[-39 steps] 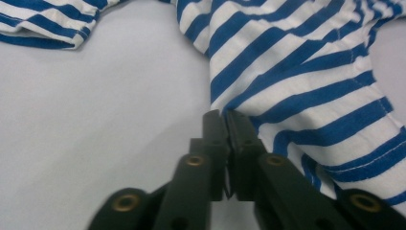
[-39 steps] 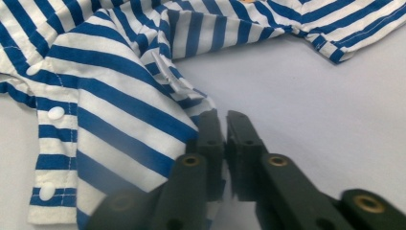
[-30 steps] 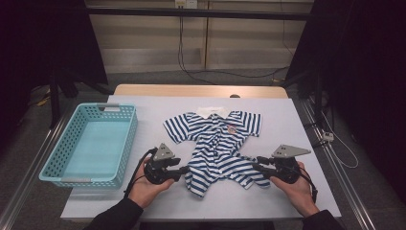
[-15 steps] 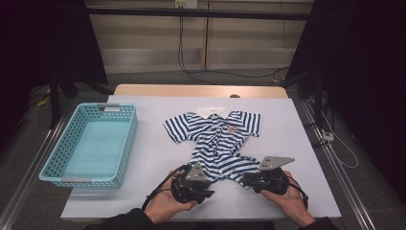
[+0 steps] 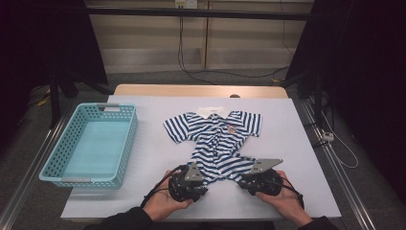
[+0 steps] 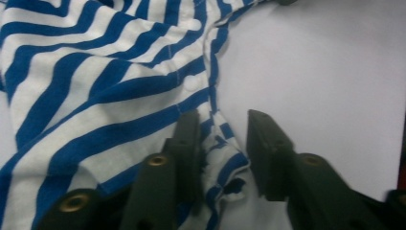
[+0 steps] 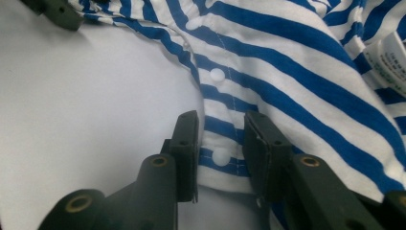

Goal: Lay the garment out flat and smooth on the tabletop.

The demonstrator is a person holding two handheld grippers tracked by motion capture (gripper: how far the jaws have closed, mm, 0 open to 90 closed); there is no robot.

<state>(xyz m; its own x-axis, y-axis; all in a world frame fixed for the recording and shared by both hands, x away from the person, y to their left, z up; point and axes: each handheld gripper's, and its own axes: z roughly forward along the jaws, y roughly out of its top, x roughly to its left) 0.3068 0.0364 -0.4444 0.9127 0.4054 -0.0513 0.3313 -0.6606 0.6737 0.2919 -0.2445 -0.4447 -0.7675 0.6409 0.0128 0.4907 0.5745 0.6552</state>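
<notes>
A blue-and-white striped baby romper [image 5: 215, 139] lies flat on the white table [image 5: 297, 143], collar to the far side. Both grippers sit at its near hem. My left gripper [image 5: 203, 178] straddles a bunched hem corner [image 6: 225, 163]. Its jaws have just been closing, and a gap still shows beside the right-hand one, so my left gripper [image 6: 222, 129] is open. My right gripper [image 5: 242, 176] straddles the snap placket, with a white snap [image 7: 221, 155] lying between its jaws. These have just opened a little and do not pinch the romper [image 7: 297, 72], so my right gripper [image 7: 220, 124] is open.
A light-blue plastic basket [image 5: 129, 139] stands on the table's left side. The table's front edge runs just under both hands. A care label [image 7: 390, 57] shows on the cloth. A jaw of the left gripper [image 7: 57, 12] appears in the right gripper view.
Both hands have come inward from the romper's sides to its near hem, the left moving right and the right moving left. The left jaws have narrowed around the cloth.
</notes>
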